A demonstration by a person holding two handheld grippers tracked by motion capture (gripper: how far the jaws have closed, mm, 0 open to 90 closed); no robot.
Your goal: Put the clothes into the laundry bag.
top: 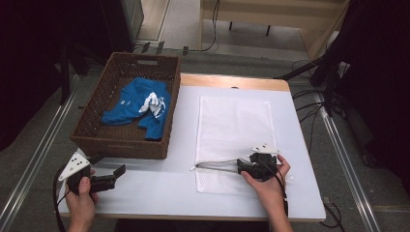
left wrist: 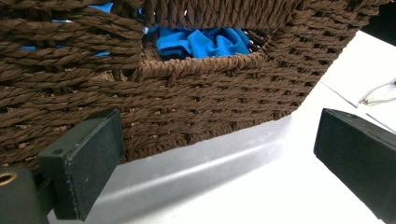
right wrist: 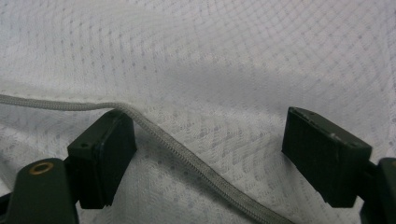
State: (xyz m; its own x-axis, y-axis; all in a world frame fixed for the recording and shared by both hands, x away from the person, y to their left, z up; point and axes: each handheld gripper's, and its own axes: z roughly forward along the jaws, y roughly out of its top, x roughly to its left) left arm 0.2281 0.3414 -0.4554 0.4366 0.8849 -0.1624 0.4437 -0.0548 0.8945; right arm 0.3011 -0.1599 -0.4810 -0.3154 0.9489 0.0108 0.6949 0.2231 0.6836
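Place: lab or recording studio | Evidence: white table (top: 145,183) standing alone on grey floor (top: 29,159), metal floor rails (top: 345,159) on both sides, loose cables (top: 309,104) trailing across, black drapes (top: 29,58) left and right, pale wooden bench (top: 270,14) behind

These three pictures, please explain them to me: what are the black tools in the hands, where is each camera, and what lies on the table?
A person holds a hand tool with two black jaws in each hand. The high view looks down on the table. The other two cameras ride on the tools and look along their jaws. On the table are a brown wicker basket with a blue garment inside and a white mesh bag. The left gripper is open, facing the basket. The right gripper is open over the bag's grey zipper, gripping nothing.
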